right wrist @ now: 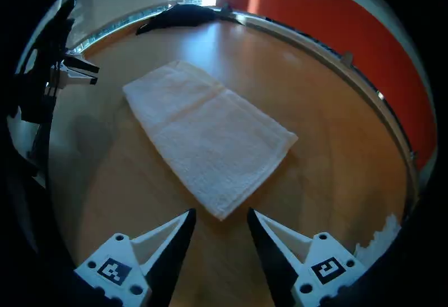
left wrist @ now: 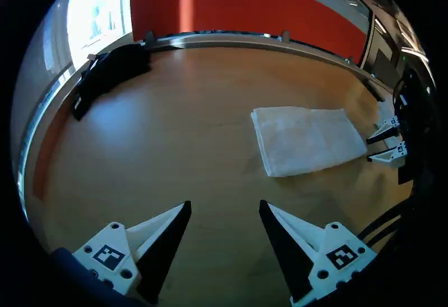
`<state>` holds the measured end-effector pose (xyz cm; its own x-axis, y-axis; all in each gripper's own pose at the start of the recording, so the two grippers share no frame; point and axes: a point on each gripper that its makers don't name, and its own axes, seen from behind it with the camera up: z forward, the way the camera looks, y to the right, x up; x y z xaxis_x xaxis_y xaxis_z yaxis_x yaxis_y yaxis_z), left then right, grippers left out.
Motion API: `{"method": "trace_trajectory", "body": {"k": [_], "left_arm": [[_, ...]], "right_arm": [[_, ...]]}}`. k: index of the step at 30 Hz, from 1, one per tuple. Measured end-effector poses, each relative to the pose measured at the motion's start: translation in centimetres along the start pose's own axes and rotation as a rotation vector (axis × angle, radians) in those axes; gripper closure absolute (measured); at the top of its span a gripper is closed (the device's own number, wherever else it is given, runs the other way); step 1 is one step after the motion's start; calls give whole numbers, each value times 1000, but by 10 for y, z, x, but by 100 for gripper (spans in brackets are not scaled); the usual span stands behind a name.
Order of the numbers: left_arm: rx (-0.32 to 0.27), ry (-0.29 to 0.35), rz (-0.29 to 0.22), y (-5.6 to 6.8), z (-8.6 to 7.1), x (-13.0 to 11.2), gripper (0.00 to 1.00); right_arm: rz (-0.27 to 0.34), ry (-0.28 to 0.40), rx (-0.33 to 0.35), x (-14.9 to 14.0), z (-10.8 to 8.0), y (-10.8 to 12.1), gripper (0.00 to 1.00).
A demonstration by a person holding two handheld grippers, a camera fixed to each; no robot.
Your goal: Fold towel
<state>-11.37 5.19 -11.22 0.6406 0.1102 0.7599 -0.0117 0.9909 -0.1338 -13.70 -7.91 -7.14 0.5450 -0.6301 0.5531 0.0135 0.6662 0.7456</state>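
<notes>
A white towel [right wrist: 207, 133] lies folded into a flat rectangle on the wooden table [right wrist: 313, 116]. My right gripper [right wrist: 221, 213] is open, its fingertips just short of the towel's near corner, with nothing between them. In the left gripper view the same towel [left wrist: 307, 139] rests to the right of centre. My left gripper [left wrist: 224, 205] stands open over bare wood, well apart from the towel. The right gripper [left wrist: 374, 149] shows at the towel's far right edge there, and the left gripper [right wrist: 88, 74] appears at the far left of the right gripper view.
A black cloth or bag [left wrist: 109, 74] lies at the table's back left corner, also visible as the black cloth [right wrist: 179, 15] at the far end. A metal rail [left wrist: 252, 41] edges the table, with an orange-red wall panel [left wrist: 252, 4] behind it.
</notes>
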Motion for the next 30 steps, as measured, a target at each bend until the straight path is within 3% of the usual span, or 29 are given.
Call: {"method": "trace_trajectory", "body": {"k": [6,14,20,30], "left_arm": [[4,-2,0,-3,-6,-5,10],[6,-5,-4,-5,-10,-9,11],[6,-4,-7,-6,-13,-10,11],[6,0,-4,-7,-17,-10,10]], "right_arm": [[0,-7,18,-1,3,-1,37],[20,-19,36,-5,6,0,73],[37,-10,43,-2,6,-1,91],[23,10,28,8,0,1,96]]}}
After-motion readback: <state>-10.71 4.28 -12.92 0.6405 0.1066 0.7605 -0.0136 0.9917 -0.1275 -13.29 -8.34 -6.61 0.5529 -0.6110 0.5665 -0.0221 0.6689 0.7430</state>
